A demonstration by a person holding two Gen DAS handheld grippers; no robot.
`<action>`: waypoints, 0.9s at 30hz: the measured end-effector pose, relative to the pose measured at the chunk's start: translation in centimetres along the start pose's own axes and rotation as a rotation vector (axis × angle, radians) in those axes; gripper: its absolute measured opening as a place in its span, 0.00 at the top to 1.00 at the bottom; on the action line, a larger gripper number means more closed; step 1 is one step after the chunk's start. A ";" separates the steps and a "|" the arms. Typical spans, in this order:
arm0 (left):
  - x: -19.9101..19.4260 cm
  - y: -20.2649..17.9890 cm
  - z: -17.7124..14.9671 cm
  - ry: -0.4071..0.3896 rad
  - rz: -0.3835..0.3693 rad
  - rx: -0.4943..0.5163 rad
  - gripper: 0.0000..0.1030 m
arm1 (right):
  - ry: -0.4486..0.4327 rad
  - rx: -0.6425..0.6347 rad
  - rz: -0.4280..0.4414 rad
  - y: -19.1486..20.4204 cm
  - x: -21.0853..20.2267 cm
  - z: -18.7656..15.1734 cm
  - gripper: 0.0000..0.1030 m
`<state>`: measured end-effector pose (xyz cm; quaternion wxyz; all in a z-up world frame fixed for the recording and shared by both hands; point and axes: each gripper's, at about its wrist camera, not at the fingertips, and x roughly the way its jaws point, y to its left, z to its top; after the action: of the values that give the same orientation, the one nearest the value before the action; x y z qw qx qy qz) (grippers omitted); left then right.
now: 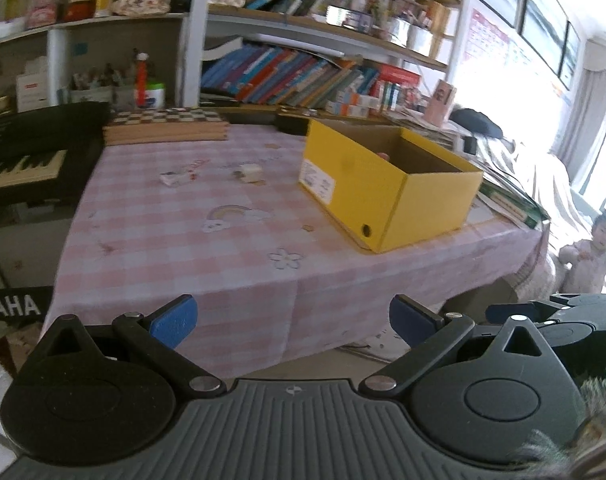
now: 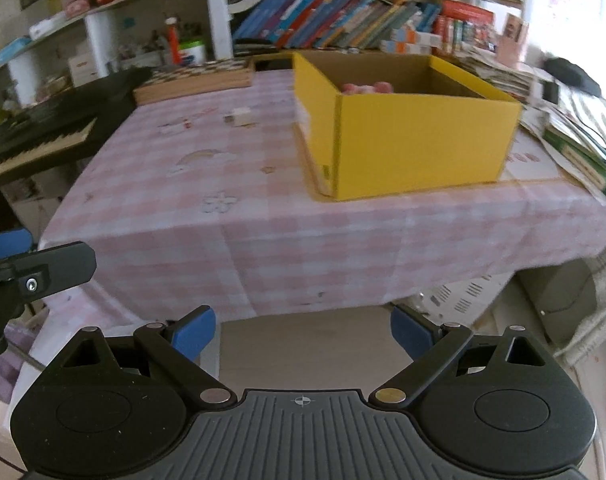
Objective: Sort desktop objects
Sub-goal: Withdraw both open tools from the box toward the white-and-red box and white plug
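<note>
A yellow cardboard box (image 1: 387, 184) (image 2: 415, 140) stands open on the pink checked tablecloth (image 1: 191, 240) (image 2: 223, 208), with something pink (image 2: 367, 87) inside it. Two small white objects lie on the cloth left of the box: a cube-like one (image 1: 250, 172) (image 2: 242, 116) and a flat one (image 1: 174, 178). My left gripper (image 1: 293, 322) is open and empty, held in front of the table's near edge. My right gripper (image 2: 303, 332) is open and empty too, below the table edge, to the right of the left one. Part of the left gripper (image 2: 35, 268) shows in the right wrist view.
A black keyboard (image 1: 27, 160) (image 2: 43, 136) sits left of the table. A chessboard box (image 1: 167, 124) (image 2: 199, 76) lies at the far edge. Bookshelves (image 1: 303, 76) stand behind. Stacked books and papers (image 2: 575, 140) crowd the right side. A small person (image 1: 591, 256) stands at far right.
</note>
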<state>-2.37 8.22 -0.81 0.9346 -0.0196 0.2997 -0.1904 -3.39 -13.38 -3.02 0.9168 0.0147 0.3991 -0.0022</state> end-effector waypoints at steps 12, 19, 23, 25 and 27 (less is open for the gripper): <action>-2.3 3.2 0.7 -0.082 0.100 -0.069 0.00 | -0.060 -0.132 0.090 4.1 -0.2 1.9 0.07; -1.9 3.5 1.3 -0.098 0.116 -0.084 0.00 | -0.088 -0.186 0.131 5.0 0.1 2.8 0.07; -1.3 3.8 1.7 -0.112 0.131 -0.098 0.00 | -0.118 -0.220 0.161 5.3 0.6 3.7 0.07; -0.7 4.0 2.1 -0.107 0.144 -0.101 0.00 | -0.134 -0.231 0.177 5.5 1.1 4.3 0.08; 0.1 4.2 2.7 -0.108 0.161 -0.101 0.00 | -0.140 -0.234 0.194 5.5 2.0 5.2 0.09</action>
<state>0.69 11.83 0.69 0.9596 -0.0525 0.2586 -0.0980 1.84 -8.00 -0.82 0.9338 -0.0538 0.3284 0.1316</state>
